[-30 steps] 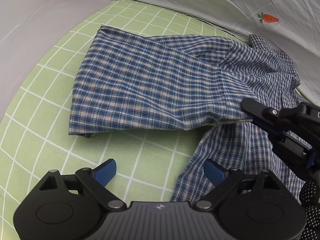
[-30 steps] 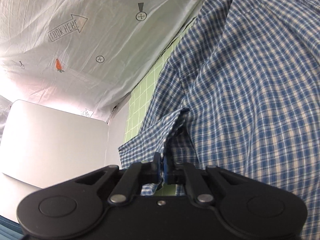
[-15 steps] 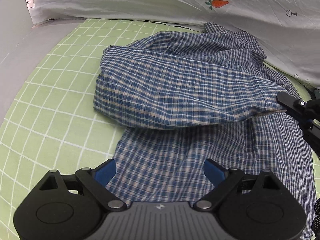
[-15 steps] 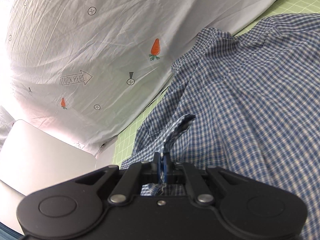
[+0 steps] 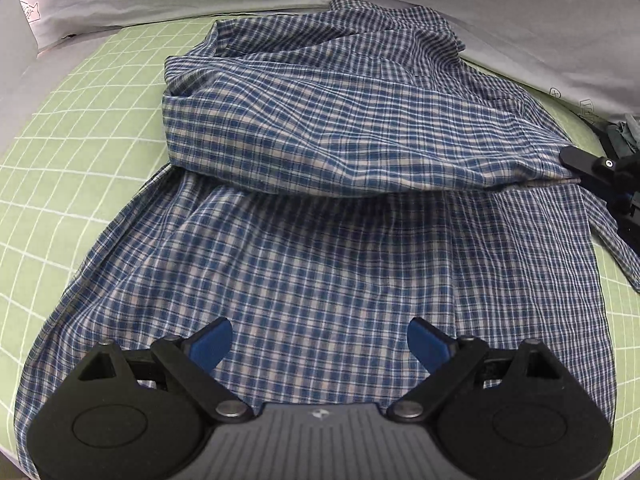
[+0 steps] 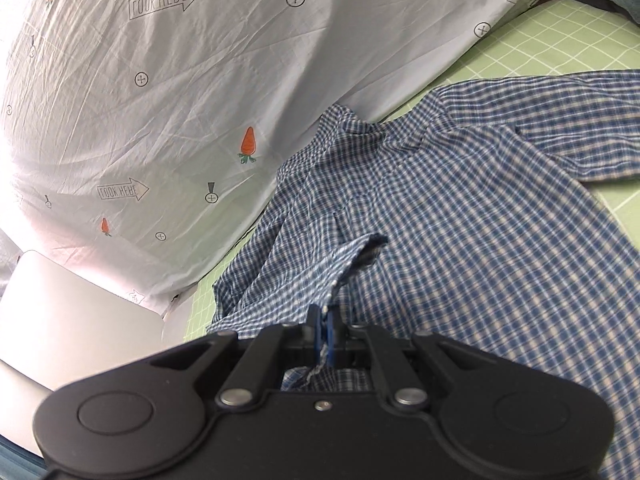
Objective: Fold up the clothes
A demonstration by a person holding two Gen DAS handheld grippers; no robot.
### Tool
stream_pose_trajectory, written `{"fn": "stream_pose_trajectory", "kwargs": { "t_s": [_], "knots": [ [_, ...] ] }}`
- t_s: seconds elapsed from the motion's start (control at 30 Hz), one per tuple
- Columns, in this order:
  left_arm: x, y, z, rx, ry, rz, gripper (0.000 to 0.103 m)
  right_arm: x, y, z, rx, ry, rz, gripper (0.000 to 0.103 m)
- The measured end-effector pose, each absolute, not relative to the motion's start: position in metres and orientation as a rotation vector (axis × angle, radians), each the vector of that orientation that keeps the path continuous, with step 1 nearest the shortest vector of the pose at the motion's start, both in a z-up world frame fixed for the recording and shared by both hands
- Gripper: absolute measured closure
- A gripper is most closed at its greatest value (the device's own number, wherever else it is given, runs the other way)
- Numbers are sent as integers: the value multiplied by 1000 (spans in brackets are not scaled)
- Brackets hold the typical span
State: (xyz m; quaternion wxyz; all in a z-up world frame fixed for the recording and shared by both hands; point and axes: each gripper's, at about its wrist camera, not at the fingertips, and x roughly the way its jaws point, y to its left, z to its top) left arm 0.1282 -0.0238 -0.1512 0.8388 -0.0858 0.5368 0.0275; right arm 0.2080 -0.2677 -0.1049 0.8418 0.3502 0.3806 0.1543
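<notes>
The right gripper (image 6: 325, 330) is pinched tight on a fabric edge of the plaid shirt (image 5: 320, 184) — a fold laid across the body. To do this well, I judge it should draw that layer flat and square before letting go. The left gripper (image 5: 319, 340) hovers wide open over the hem, holding nothing; it could pin the lower cloth. The shirt lies on the green sheet (image 5: 80, 128), long axis running from the hem to the collar, which points at the white cover (image 6: 160, 100).
</notes>
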Motion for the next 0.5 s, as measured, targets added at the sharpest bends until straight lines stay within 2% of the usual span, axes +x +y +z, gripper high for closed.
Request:
{"fn": "stream_pose_trajectory", "kwargs": {
  "t_s": [0.5],
  "knots": [
    [120,-97,-181,-235,1223,175,9,217,-363,-113,661,789,295,100]
  ]
}}
